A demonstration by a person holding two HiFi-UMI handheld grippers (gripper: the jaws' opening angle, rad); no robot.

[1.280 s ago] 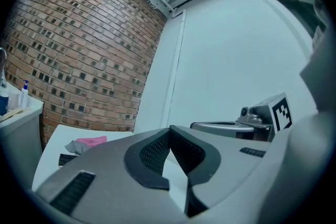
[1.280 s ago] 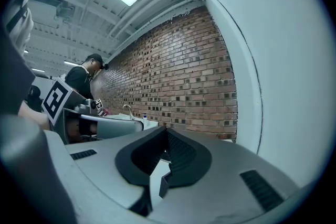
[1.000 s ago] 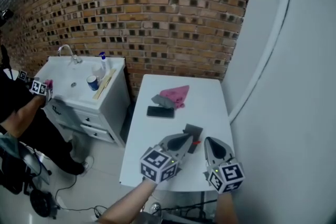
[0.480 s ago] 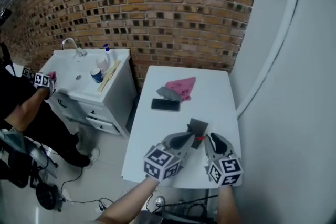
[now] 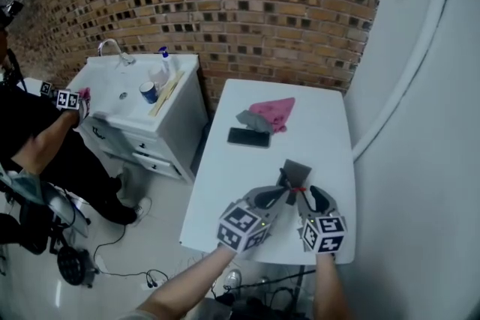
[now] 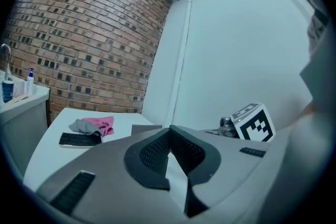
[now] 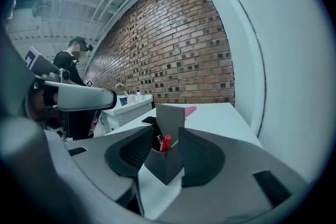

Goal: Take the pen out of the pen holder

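Note:
A grey pen holder (image 5: pixel 295 174) stands on the white table (image 5: pixel 225 191) near its front edge, with a red pen (image 5: pixel 300 189) sticking out of it. My right gripper (image 5: pixel 312 195) is just in front of it. In the right gripper view the pen holder (image 7: pixel 167 162) stands between the jaws, which are opening; the pads do not press on it, and the red pen (image 7: pixel 165 142) shows at its mouth. My left gripper (image 5: pixel 282 194) lies beside the holder's left, its jaws (image 6: pixel 169 131) shut with nothing between them.
A black phone (image 5: pixel 249 137) and a pink cloth (image 5: pixel 274 112) over a grey cloth (image 5: pixel 253 120) lie farther back on the table. A white sink cabinet (image 5: pixel 142 97) stands to the left, where another person (image 5: pixel 45 146) works. A pale wall runs along the right.
Both grippers have sunk and moved forward to the pen holder. The right gripper's jaws have spread apart around it.

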